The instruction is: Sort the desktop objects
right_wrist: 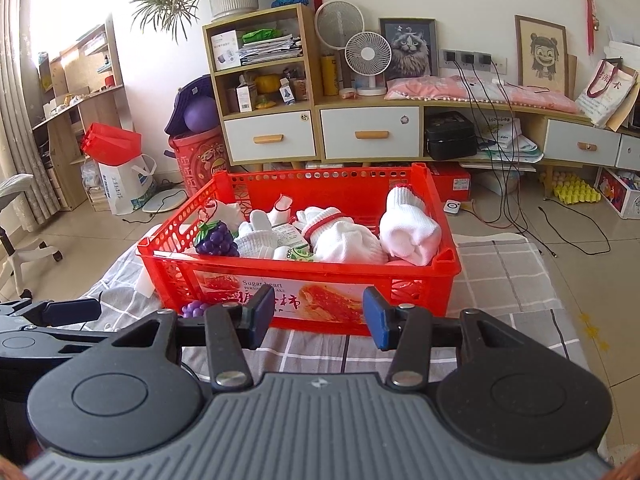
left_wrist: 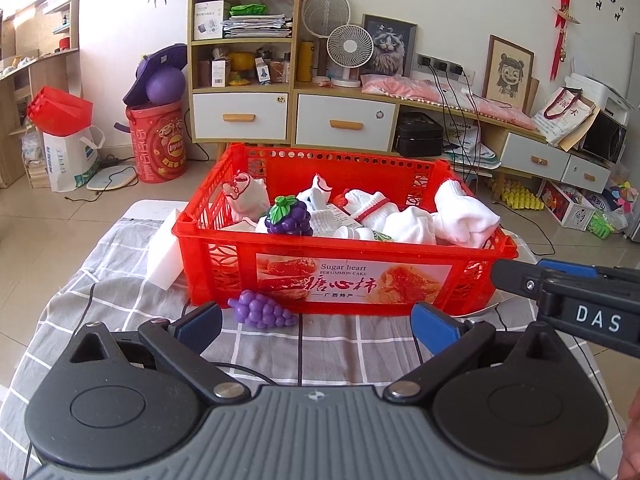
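A red plastic crate [left_wrist: 224,264] [right_wrist: 168,276] stands on the grey checked cloth. Inside lie white socks [left_wrist: 464,216] [right_wrist: 408,232], a dark purple toy grape bunch [left_wrist: 289,218] [right_wrist: 216,238] and a small carton [right_wrist: 298,254]. A lighter purple toy grape bunch [left_wrist: 262,312] [right_wrist: 194,309] lies on the cloth against the crate's front wall. My left gripper [left_wrist: 318,326] is open just short of it, nothing between its blue pads. My right gripper [right_wrist: 318,314] is open and empty in front of the crate's label. The right gripper's body [left_wrist: 576,300] shows at the right of the left wrist view.
A white foam block [left_wrist: 166,256] leans against the crate's left side. A pale plate edge [left_wrist: 500,300] shows under the crate's right corner. Behind the table are tiled floor, a wooden cabinet [left_wrist: 244,60] with drawers, fans, cables and a red tub [left_wrist: 158,144].
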The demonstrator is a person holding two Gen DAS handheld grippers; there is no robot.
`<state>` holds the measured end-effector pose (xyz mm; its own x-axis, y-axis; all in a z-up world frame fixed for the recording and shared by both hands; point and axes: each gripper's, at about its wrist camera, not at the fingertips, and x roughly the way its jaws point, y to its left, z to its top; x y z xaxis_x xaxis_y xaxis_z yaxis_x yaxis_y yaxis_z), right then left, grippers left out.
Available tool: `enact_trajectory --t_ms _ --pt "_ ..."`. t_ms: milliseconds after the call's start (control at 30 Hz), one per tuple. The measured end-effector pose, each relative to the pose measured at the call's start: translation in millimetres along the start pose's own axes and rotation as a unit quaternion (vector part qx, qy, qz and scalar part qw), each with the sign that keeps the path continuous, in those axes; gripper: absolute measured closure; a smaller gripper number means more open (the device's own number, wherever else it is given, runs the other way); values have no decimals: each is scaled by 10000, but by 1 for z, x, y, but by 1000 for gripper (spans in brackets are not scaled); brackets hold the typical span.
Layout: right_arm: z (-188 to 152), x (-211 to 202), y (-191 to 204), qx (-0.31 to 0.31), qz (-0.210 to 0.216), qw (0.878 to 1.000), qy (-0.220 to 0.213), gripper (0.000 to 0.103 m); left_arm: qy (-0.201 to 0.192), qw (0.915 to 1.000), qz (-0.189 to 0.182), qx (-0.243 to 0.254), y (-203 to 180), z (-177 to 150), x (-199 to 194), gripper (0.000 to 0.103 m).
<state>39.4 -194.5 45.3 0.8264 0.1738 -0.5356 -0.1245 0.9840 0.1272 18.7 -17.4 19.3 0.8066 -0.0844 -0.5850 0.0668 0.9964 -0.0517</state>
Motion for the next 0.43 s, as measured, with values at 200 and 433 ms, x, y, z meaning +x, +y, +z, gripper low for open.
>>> enact_trajectory --t_ms 200,433 --pt "1 0 -4 -9 -49 10000 -4 54 -98 9998 52 187 -2 1 -2 0" --pt "1 -1 -10 6 -118 9999 -4 53 -207 9993 -43 309 -6 2 -4 0"
